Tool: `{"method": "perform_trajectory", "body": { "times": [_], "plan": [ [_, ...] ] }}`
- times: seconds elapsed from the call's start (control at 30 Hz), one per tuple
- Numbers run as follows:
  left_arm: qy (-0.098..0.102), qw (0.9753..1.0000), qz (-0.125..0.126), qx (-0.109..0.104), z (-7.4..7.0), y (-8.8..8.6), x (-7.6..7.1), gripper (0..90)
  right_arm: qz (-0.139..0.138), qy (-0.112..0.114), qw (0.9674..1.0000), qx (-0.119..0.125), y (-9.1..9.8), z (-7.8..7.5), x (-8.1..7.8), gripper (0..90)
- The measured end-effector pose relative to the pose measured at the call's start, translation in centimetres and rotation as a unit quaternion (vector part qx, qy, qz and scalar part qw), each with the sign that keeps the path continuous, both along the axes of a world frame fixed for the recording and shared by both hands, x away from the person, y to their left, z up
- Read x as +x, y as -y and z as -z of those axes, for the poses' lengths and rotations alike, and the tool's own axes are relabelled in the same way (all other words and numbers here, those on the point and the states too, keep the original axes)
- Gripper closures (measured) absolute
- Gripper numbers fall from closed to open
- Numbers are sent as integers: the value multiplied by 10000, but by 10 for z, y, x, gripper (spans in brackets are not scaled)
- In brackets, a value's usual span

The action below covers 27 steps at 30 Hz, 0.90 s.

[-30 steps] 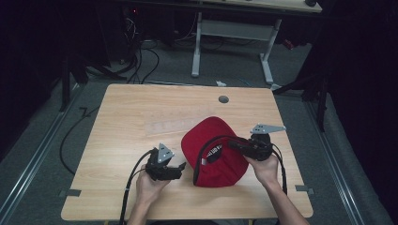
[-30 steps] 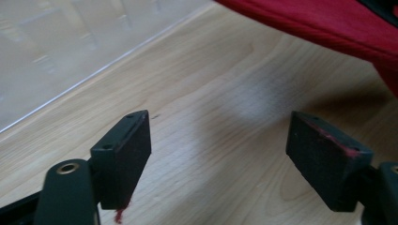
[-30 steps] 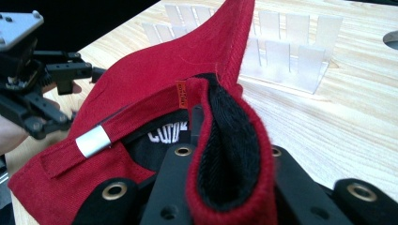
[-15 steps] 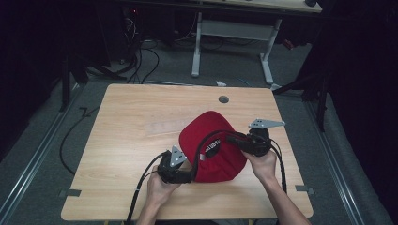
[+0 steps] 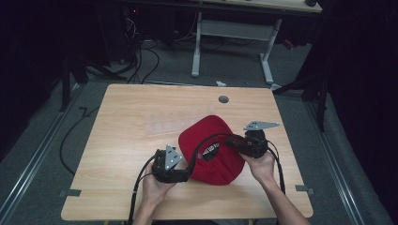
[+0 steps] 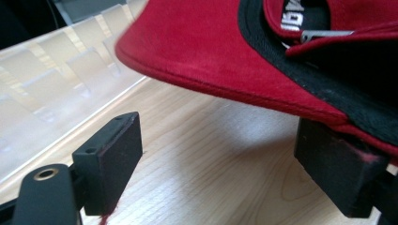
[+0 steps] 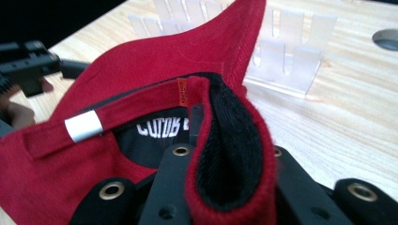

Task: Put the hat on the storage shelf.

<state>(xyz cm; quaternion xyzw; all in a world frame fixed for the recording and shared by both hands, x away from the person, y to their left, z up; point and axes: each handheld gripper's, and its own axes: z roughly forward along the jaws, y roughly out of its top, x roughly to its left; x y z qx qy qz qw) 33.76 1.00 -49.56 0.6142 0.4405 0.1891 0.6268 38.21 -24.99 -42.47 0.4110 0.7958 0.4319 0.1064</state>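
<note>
- Right tongs [image 5: 234, 142] are seen pinching the folded rear band of the red cap [image 5: 213, 140], which lies upturned on the table [image 5: 136, 112].
- Left tongs [image 6: 225, 154], just opened, are spread under the cap's edge, nothing gripped.
- Step judged: regrasping; a firm bite on that edge is called for next.
- Clear slotted rack [image 7: 281, 51] behind is seen holding nothing.

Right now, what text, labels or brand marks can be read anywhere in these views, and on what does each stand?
"CUTOB": white letters on the black inner label of the red cap, cut off by the band, reading uncertain.
White print on the same label from the high view: too small to read.
White letters at the cap's strap opening: cropped, unreadable.
Small orange tag on the band: blurred.
</note>
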Motion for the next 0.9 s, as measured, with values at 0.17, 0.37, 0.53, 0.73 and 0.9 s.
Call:
{"method": "perform_trajectory", "body": {
  "times": [0.17,0.37,0.53,0.73,0.9],
  "plan": [
    [233,9995,-45,203,0,-1,-2,148,-103,-172,9998,-88,-4,3,2,832],
    [467,9977,-58,491,-1,2,-7,139,-165,-379,9991,-84,-7,8,5,831],
    [642,9960,-57,612,-2,2,-9,146,-266,-509,9983,-53,-12,11,5,830],
    [559,9952,-49,797,3,1,-7,168,-383,-658,9971,2,-15,15,7,828],
    [654,9946,153,794,2,4,-10,232,-564,-845,9946,188,-16,17,8,827]
  ]
}}
